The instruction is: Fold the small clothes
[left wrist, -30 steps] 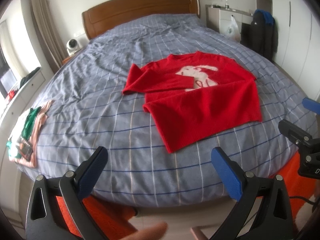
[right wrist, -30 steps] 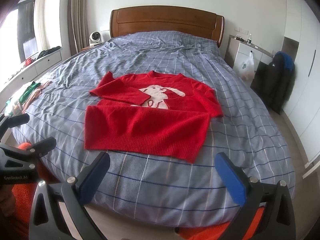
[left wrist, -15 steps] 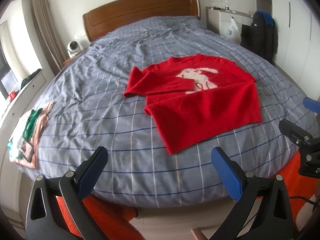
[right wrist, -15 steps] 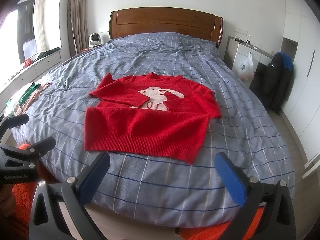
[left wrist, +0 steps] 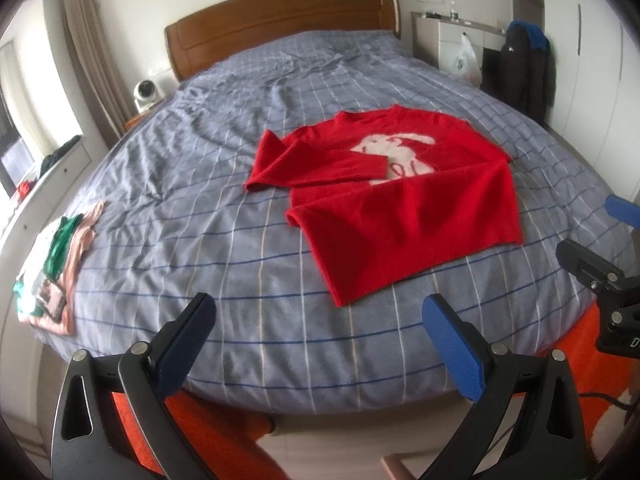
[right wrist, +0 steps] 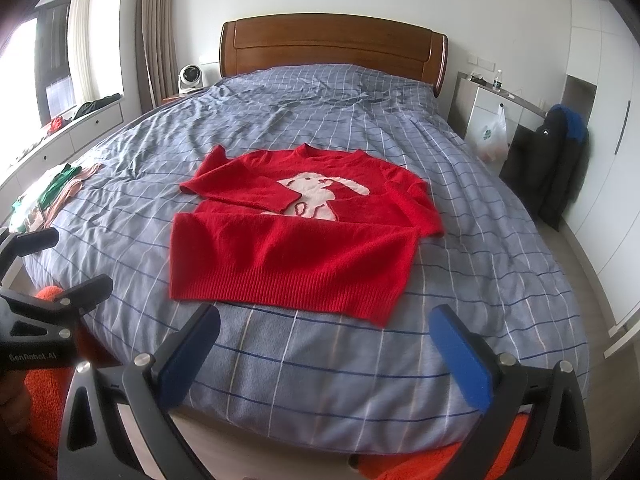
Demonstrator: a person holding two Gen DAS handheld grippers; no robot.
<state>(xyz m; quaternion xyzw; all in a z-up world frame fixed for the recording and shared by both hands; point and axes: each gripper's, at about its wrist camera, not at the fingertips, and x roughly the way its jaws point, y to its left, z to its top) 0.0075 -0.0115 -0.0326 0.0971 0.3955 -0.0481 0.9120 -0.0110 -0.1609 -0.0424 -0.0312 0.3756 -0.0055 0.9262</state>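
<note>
A red sweater [left wrist: 404, 204] [right wrist: 296, 240] with a white rabbit on the chest lies flat on the checked blue-grey bed [left wrist: 224, 216] [right wrist: 460, 184]. Both sleeves are folded across its front. My left gripper [left wrist: 320, 312] hovers open at the foot of the bed, short of the sweater's hem and left of it. The right gripper [right wrist: 324, 322] is open too, just in front of the ribbed hem, with nothing between its blue pads. Each gripper shows at the edge of the other's view.
A pile of pink, green and white clothes [left wrist: 52, 264] [right wrist: 48, 196] lies at the bed's left edge. A wooden headboard [right wrist: 332, 48] stands at the far end. A dark jacket [right wrist: 556, 156] hangs at the right. An orange rug [left wrist: 192, 432] is underfoot.
Both grippers have edged slightly closer to the bed and the sweater sits a little lower in view. The sweater itself has not moved. Both stay open.
</note>
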